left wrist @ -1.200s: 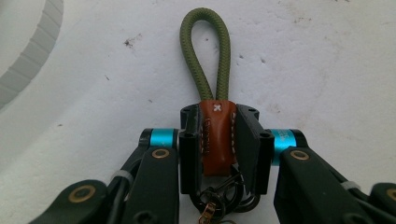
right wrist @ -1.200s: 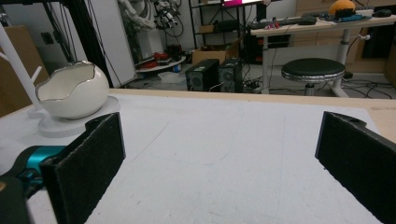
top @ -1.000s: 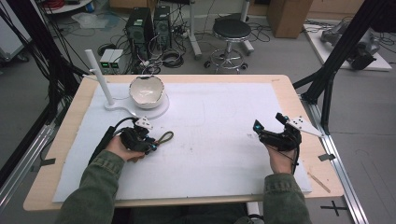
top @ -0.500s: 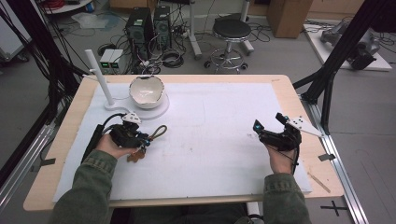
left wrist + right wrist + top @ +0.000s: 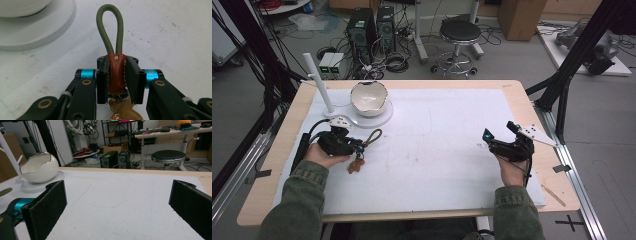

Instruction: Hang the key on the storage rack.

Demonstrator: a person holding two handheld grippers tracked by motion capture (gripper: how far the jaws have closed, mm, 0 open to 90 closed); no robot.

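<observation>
1. Two handheld grippers over a white mat on a wooden table; person's forearms in green sleeves come in from the bottom of the high view.
2. Left gripper: jaws pressed onto the brown leather tab of a keychain strap, pinching it from both sides.
3. Olive cord loop sticks straight out past the left jaw tips, lying on or just over the mat; can't tell which.
4. Tan leather piece and small metal bits hang below the tab, behind the jaw tips, partly hidden.
5. In the high view the left gripper sits at the mat's left side, held by the left hand; cord loop ahead of it, brown piece just beside the hand.
6. White egg-shaped bowl on a round white base, ahead of the left gripper, near but apart from the loop. White post rises beside the bowl.
7. Right gripper: jaws spread wide, nothing between them, held by the right hand at the mat's right side.
8. Right gripper view: both black padded fingers far apart, bare mat between; bowl well ahead and off to its left.
9. Grey three-cornered plate on the right gripper's outer side.
10. Grippers well apart from each other.
</observation>
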